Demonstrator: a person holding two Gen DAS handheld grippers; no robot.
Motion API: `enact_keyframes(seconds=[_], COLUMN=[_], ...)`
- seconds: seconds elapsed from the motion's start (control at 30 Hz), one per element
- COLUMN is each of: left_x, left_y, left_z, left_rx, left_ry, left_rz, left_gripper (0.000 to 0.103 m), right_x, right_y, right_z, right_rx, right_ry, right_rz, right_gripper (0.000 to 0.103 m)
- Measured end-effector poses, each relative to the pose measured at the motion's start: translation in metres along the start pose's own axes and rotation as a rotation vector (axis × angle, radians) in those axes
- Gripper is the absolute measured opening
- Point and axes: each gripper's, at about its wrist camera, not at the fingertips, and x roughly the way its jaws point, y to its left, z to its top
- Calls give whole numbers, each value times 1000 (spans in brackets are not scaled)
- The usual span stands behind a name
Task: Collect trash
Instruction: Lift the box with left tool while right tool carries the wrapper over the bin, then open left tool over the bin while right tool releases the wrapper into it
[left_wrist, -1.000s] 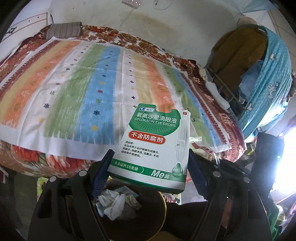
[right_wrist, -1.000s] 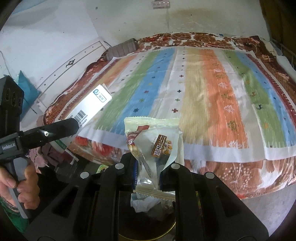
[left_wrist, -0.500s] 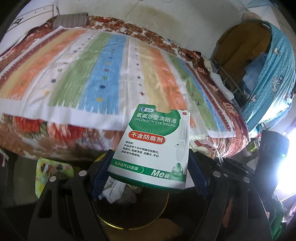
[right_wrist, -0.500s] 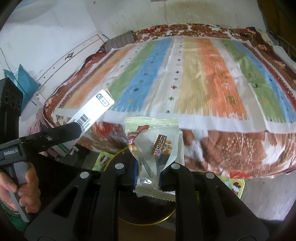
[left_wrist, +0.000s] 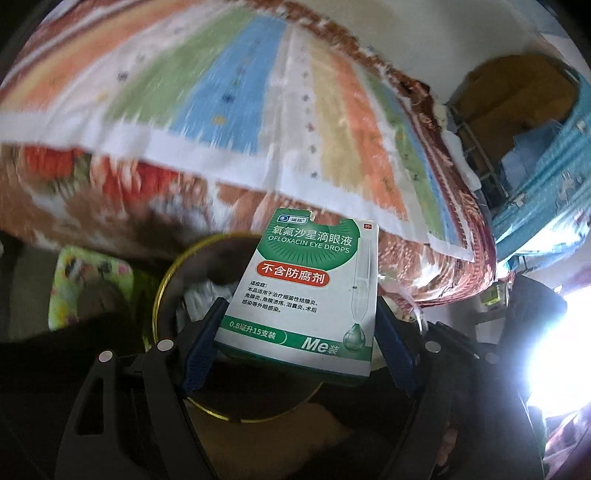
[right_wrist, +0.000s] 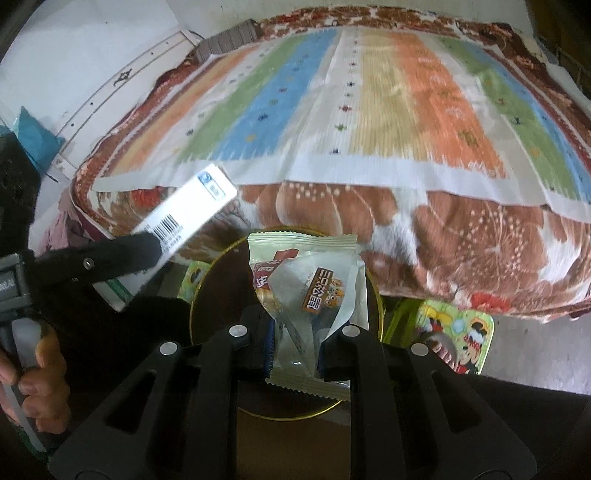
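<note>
Right wrist view: both tongs hang over the bin (right_wrist: 207, 295), left tongs (left_wrist: 295, 332) clamping the box (left_wrist: 303, 291), right tongs (right_wrist: 295, 354) clamping the wrapper (right_wrist: 306, 291); next, release both into it.

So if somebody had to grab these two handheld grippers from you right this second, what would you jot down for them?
Left gripper: closed on the eye drops box, held above the gold-rimmed bin.
Right gripper: closed on a snack wrapper, also over the bin's opening.
The bin sits on the floor by the bed; crumpled paper already lies inside.
Done: both pieces picked up and brought to the bin.
Left: open both grippers so box and wrapper drop in. No other trash shows on the bed in these views.
</note>
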Motion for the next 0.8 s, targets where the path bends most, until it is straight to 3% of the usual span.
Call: enact_keyframes(seconds=[0.2, 0.5, 0.63, 0.8], left_x=[13, 46, 56, 65], left_y=[7, 38, 48, 56], left_z=[-1, 3, 4, 6], left_rx=[-43, -246, -316, -375], left_ry=[39, 145, 163, 176], left_rz=[43, 80, 88, 88], left_gripper=[76, 76, 76, 76], right_x=[21, 60, 81, 91], right_y=[-7, -15, -28, -28], right_z=[1, -4, -5, -4], right_rx=[54, 122, 220, 234], right_ry=[82, 178, 223, 232], right_rz=[25, -2, 19, 22], right_gripper=[16, 21, 21, 25])
